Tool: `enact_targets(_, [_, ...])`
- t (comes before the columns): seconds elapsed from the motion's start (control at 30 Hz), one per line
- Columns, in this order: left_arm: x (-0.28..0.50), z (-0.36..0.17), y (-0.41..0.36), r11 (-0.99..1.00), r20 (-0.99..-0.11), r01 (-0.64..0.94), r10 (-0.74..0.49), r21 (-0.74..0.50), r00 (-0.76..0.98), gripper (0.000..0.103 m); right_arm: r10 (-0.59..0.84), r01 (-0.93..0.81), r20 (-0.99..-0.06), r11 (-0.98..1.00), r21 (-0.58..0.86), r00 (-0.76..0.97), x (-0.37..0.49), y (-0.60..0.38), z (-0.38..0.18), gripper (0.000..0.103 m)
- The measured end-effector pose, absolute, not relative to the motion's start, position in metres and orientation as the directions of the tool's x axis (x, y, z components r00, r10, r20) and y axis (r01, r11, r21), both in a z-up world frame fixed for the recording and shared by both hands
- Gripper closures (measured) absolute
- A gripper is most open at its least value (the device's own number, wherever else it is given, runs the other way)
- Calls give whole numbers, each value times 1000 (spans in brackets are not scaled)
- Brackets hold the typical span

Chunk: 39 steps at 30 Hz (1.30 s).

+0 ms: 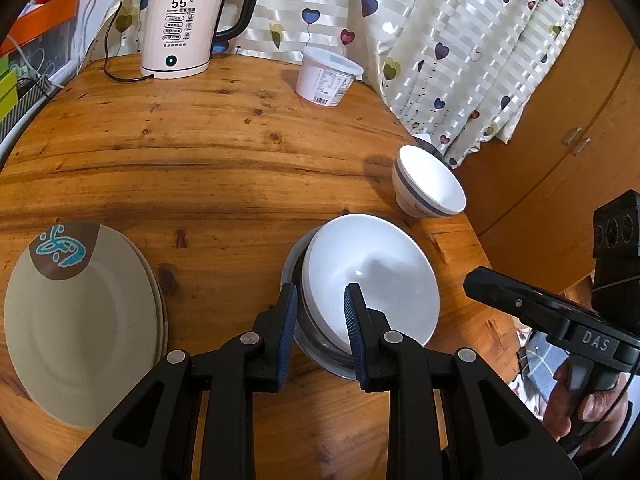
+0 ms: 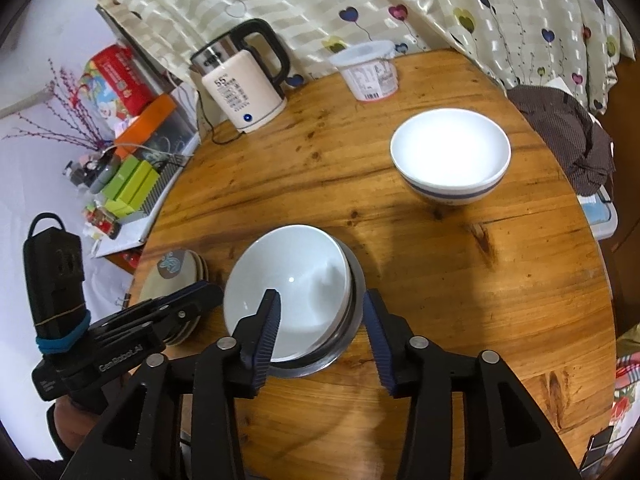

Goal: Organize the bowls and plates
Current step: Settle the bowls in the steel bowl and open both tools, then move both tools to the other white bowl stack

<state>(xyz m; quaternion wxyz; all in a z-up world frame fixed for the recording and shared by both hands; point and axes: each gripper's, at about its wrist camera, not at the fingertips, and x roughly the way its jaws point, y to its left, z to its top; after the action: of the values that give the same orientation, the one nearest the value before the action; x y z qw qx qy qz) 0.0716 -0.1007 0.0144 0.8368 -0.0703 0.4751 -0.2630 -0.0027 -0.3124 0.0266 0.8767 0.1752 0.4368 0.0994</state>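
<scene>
White bowls (image 1: pixel 380 280) sit nested in a steel bowl (image 1: pixel 320 356) on the round wooden table (image 1: pixel 200 152). My left gripper (image 1: pixel 320 286) straddles the stack's left rim, one pad outside the steel wall and one inside the top white bowl (image 2: pixel 288 280), and looks shut on it. My right gripper (image 2: pixel 320 294) stands open around the stack's right rim, its pads clear of it. A white bowl with a blue band (image 2: pixel 450 152) stands alone farther back on the right. Beige plates (image 1: pixel 72 320) are stacked to the left.
A white electric kettle (image 1: pixel 180 28) with its cord and a white lidded tub (image 1: pixel 326 76) stand at the far edge by the curtain. A dark cloth (image 2: pixel 568 132) lies off the table's right side. Boxes (image 2: pixel 132 176) crowd the left. The table edge curves close behind the banded bowl.
</scene>
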Motion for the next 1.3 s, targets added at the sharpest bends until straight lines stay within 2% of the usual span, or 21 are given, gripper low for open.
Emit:
enact_targets(0.33, [74,18,-105,837,-746,395,-529,-379,404,78,312,-3,-724,919,394,615,-6,-321,29,50])
enact_targets(1.3, [71,32,-103,842,-734,396,-523,-366,434,77,283,31,-724,922,387,629,-11,-335,35,50])
